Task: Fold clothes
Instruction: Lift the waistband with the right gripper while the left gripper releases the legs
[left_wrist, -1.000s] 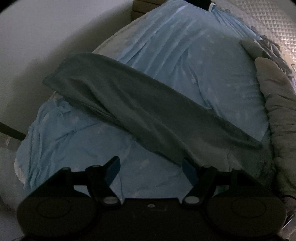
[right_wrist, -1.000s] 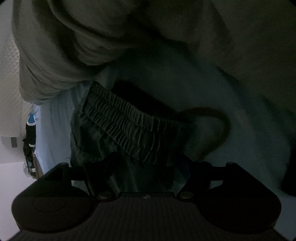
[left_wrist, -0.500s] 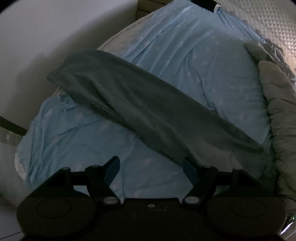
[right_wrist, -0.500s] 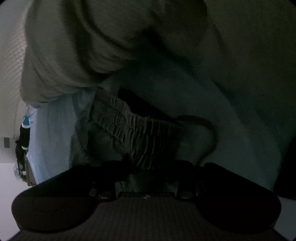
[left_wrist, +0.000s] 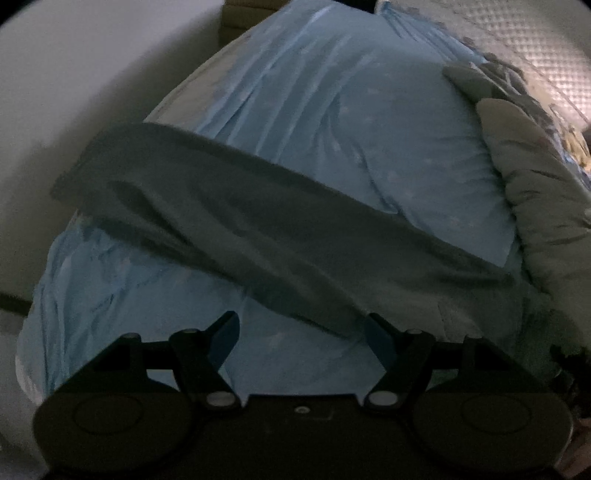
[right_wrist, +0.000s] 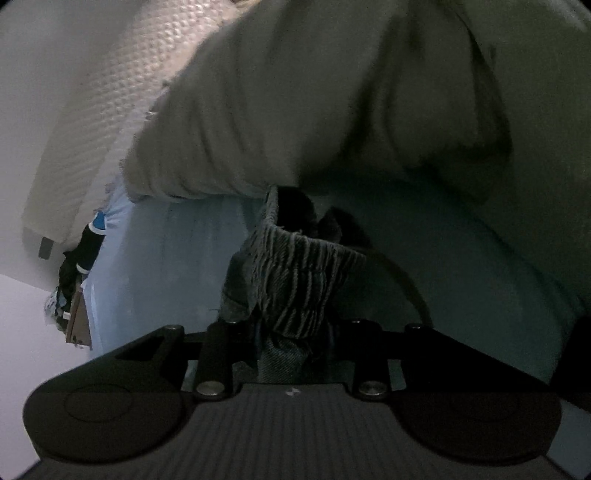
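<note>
Dark grey trousers (left_wrist: 258, 221) lie stretched in a long band across a light blue bed sheet (left_wrist: 332, 110), from the far left down to the near right. My left gripper (left_wrist: 301, 334) is open and empty, just above the sheet at the near edge of the trousers. My right gripper (right_wrist: 291, 332) is shut on the ribbed elastic waistband (right_wrist: 299, 273) of the trousers, which bunches up between its fingers. A dark drawstring loop (right_wrist: 410, 284) hangs out to the right of the waistband.
A grey-beige blanket (left_wrist: 535, 192) is heaped along the right side of the bed and fills the top of the right wrist view (right_wrist: 351, 103). A white quilted cover (left_wrist: 517, 44) lies beyond it. A pale wall (left_wrist: 74, 74) is on the left.
My right gripper has closed on the waistband and lifted it, so the band now stands bunched and upright. The left gripper has stayed open and barely shifted.
</note>
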